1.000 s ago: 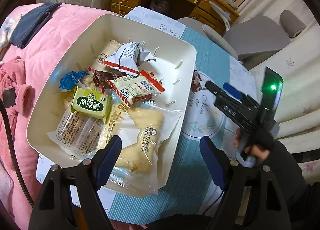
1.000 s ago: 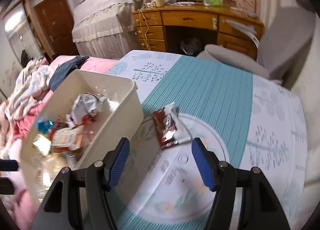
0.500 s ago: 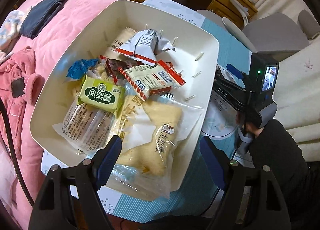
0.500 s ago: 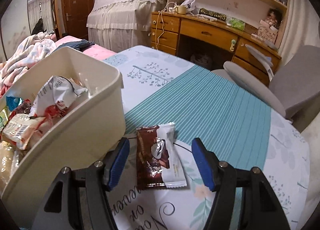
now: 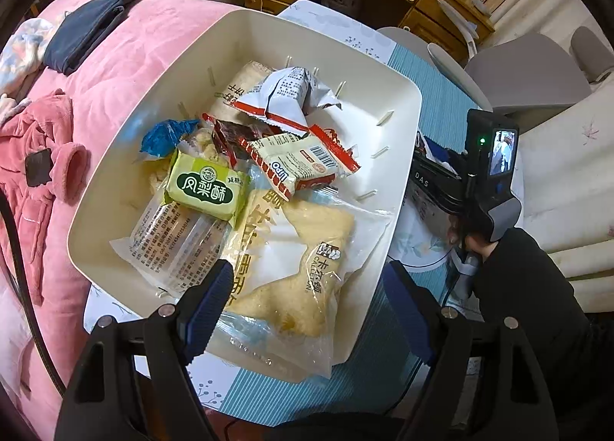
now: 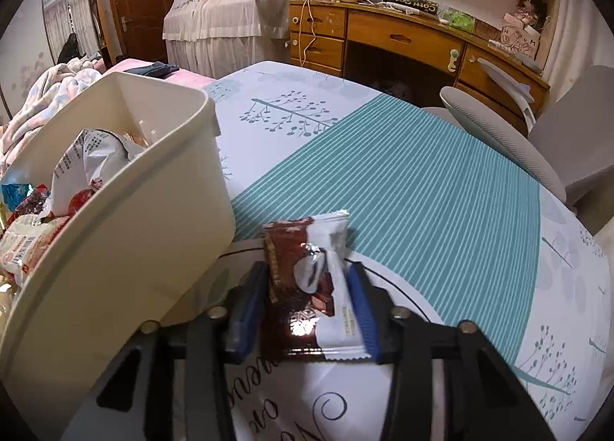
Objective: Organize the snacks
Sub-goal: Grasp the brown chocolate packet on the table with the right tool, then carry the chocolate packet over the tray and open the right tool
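Observation:
A brown and white chocolate snack packet [image 6: 303, 249] lies on the tablecloth [image 6: 403, 180] just right of the cream bin [image 6: 153, 218]. My right gripper [image 6: 307, 279] is closing on it, and both blue pads touch the packet's long edges. In the left wrist view the bin [image 5: 406, 157] holds several snacks: a green packet [image 5: 205, 187], a large clear bread packet [image 5: 299, 268], a red and white packet [image 5: 303, 164] and a crumpled silver one [image 5: 284, 95]. My left gripper [image 5: 305, 287] hangs open above the bin's near edge, holding nothing.
Pink bedding [image 5: 115, 68] with clothes lies left of the bin. A grey chair [image 6: 499, 141] stands at the table's far right, and a wooden desk [image 6: 383, 34] behind it. A person's black sleeve [image 5: 518, 268] shows right of the bin.
My right gripper came down and forward around the chocolate packet, and its jaws narrowed onto it. The left gripper stayed open over the bin, with only a slight shift of view.

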{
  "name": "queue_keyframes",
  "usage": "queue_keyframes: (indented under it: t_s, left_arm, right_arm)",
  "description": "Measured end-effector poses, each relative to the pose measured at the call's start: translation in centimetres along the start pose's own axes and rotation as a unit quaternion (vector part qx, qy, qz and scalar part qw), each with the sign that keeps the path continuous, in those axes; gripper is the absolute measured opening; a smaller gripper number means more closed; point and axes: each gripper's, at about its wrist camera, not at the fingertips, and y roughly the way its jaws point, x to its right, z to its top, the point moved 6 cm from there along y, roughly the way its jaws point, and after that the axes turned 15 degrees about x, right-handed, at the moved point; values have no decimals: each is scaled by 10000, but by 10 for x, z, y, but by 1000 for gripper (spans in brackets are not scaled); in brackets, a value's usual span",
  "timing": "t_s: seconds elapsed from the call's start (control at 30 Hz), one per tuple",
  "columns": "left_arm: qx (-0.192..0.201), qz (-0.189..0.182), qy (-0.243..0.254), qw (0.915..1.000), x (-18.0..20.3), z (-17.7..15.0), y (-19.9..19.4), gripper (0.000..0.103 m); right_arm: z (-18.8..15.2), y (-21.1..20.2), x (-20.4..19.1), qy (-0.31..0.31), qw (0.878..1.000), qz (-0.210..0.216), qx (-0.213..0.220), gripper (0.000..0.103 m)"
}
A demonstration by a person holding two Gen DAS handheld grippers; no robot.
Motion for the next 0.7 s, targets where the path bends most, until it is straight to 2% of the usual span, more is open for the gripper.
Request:
queue_keyframes:
  t_s: [0.33,0.57,0.7]
  left_arm:
    - [31,-35,0,10000,-5,0,-14,79]
    - [156,-183,159,9996,-1,3,-31,79]
    - [202,-305,244,9990,0,4,-38,79]
  right_arm:
    - [2,-18,-2,151,9994,-68,-302,36]
    - [9,-64,-1,441,9978,-377,-318,36]
    - [15,-93,-6,673,9967,-427,-182,36]
